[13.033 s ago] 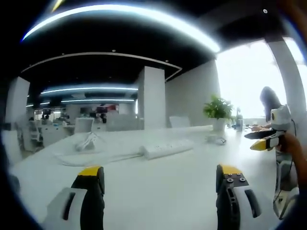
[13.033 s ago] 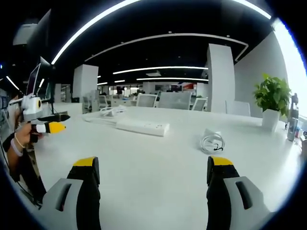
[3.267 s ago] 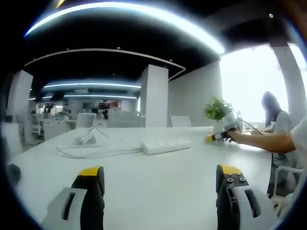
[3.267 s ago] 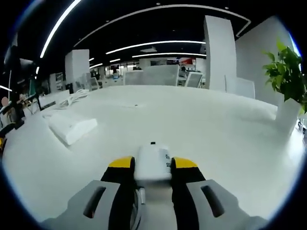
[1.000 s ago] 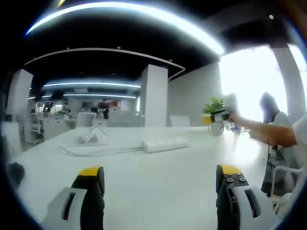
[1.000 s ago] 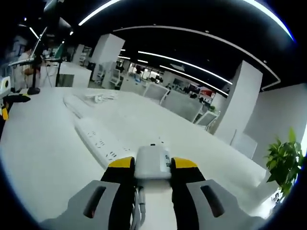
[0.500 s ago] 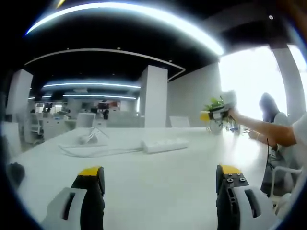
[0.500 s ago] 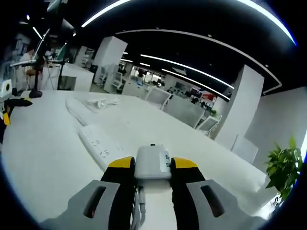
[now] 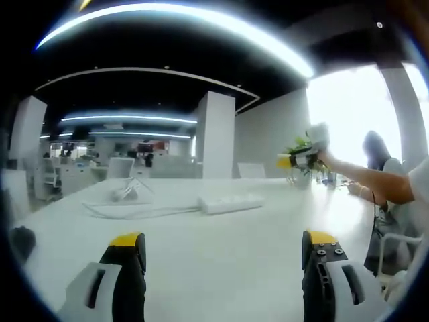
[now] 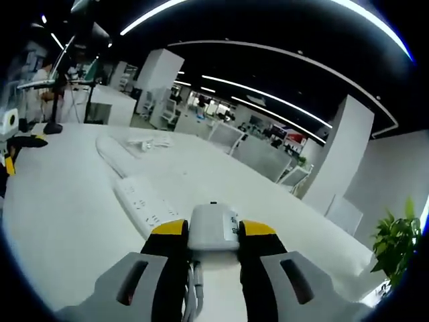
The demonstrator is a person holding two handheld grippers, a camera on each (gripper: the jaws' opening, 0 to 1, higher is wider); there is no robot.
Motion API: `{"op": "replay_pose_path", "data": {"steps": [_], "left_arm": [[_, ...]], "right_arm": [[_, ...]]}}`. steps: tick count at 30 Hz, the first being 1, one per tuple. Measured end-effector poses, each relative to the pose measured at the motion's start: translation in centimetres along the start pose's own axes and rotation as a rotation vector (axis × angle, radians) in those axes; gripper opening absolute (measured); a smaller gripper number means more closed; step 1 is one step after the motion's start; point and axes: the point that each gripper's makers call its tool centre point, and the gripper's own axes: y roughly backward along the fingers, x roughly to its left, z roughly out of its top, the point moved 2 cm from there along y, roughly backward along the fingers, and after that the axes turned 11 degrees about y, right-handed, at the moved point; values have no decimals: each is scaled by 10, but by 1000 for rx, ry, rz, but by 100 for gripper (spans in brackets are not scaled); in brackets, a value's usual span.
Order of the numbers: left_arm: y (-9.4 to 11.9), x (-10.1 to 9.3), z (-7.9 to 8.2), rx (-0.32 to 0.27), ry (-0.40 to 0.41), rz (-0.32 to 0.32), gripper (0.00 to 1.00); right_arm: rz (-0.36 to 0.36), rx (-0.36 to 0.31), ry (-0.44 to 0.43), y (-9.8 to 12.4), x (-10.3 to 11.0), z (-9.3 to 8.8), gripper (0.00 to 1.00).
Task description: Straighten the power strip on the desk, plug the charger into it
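A white power strip (image 9: 231, 203) lies on the white desk (image 9: 221, 261), its cord (image 9: 127, 211) trailing left. My left gripper (image 9: 224, 251) hovers open and low over the desk, well short of the strip. In the right gripper view my right gripper (image 10: 212, 231) is shut on a white charger (image 10: 214, 228), held above the desk just behind the near end of the power strip (image 10: 144, 201). From the left gripper view, the right gripper (image 9: 295, 159) hangs in the air to the right of the strip, on a person's outstretched arm (image 9: 365, 181).
A potted plant (image 10: 395, 245) stands at the desk's far right. A coiled white cable (image 9: 124, 193) lies beyond the strip's cord. A person sits at the right edge (image 9: 379, 157). Office chairs and pillars stand behind the desk.
The right gripper, holding the charger, has drifted slightly left toward the power strip. The left gripper has stayed still.
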Motion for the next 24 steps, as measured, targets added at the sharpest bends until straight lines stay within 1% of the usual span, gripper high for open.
{"op": "replay_pose_path", "data": {"steps": [13,24], "left_arm": [[1,2,1,-4,5,5,99],[2,1,-1,-3,9,6,99]], "right_arm": [[53,9,40,-17,16,11,27],[77,23,62,-26,23,16,27]]}}
